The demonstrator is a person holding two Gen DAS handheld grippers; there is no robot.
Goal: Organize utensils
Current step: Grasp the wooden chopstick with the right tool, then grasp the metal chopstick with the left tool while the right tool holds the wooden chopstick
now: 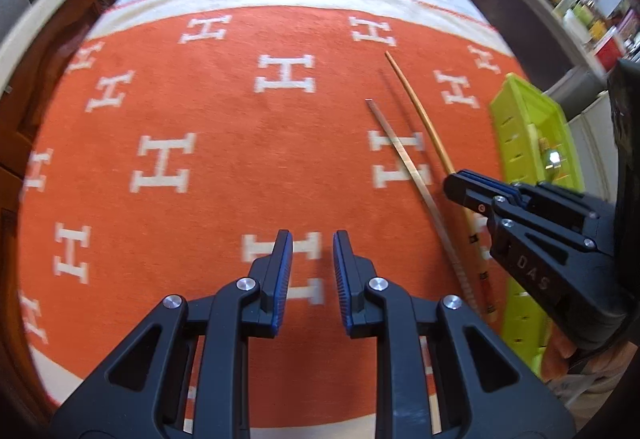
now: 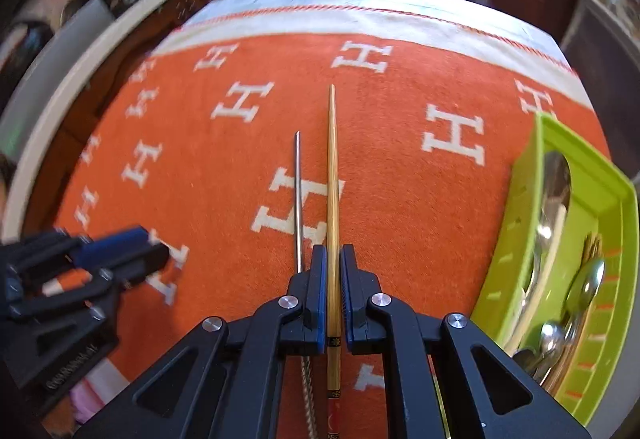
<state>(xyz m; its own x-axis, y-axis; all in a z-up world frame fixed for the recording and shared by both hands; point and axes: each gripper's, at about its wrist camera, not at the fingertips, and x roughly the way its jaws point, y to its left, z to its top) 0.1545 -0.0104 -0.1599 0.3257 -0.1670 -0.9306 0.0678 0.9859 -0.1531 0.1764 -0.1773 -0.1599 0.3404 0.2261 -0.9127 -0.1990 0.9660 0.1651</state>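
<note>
Step in hand: pickup of one chopstick. The right hand-held gripper (image 2: 333,259) has its jaws closed on the wooden chopstick (image 2: 332,175), with both pads against the shaft. The left hand-held gripper (image 1: 313,247) holds nothing; its jaws stand narrowly apart above the orange cloth (image 1: 208,111) that covers the table.

Landmark: the green utensil tray (image 2: 608,199). The wooden chopstick lies on the cloth to the left of the tray, well apart from it. The metal chopstick (image 2: 298,199) lies just beside the wooden one, on the side away from the tray.

Next move, as judged: lift the wooden chopstick clear of the cloth without disturbing the metal one, carry it over the tray wall and release it lengthwise in a compartment.

Count: two chopsticks on the cloth, one wooden and one metal; one tray; several spoons (image 2: 554,183) in the tray, exact number not readable.
</note>
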